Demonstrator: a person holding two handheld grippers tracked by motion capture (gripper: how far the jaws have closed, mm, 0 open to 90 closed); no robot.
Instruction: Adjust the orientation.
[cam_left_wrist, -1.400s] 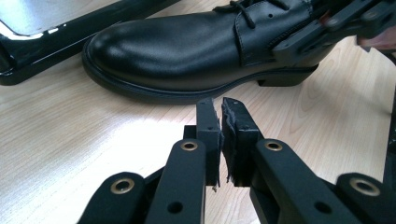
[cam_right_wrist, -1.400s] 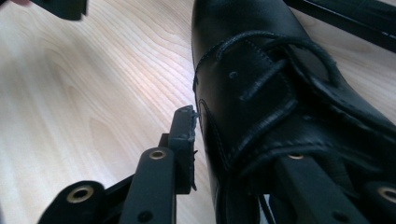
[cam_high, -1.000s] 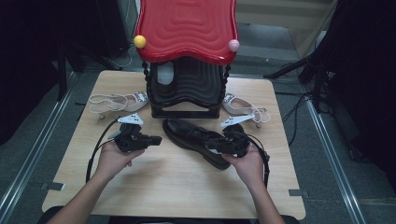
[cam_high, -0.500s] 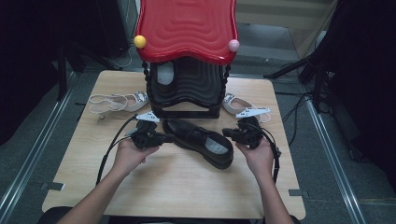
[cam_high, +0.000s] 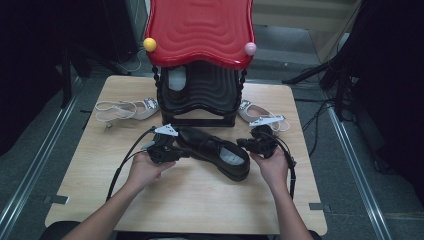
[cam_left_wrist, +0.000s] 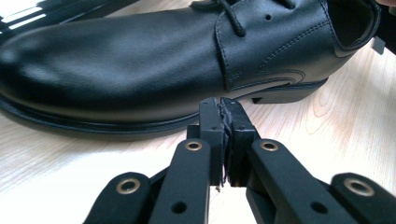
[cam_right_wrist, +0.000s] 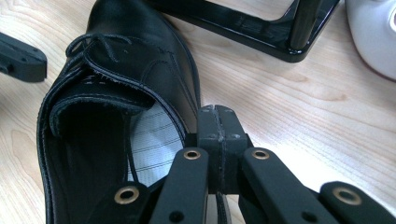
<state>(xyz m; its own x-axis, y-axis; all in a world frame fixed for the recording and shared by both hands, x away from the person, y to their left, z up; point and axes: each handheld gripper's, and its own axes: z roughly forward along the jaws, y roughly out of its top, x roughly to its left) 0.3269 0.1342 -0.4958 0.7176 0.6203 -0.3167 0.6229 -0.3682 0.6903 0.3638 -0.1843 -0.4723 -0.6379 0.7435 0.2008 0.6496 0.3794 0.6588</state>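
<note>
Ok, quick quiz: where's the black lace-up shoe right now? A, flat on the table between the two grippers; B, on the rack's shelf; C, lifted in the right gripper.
A: the black shoe lies on the table, the left gripper and right gripper shut beside it.

no readable text anywhere tbh, black shoe (cam_left_wrist: 140, 60) plain leather with no brand showing, its striped insole (cam_right_wrist: 152, 140) at centre frame has no print you can make out, red rack top (cam_high: 200, 30) unmarked
</note>
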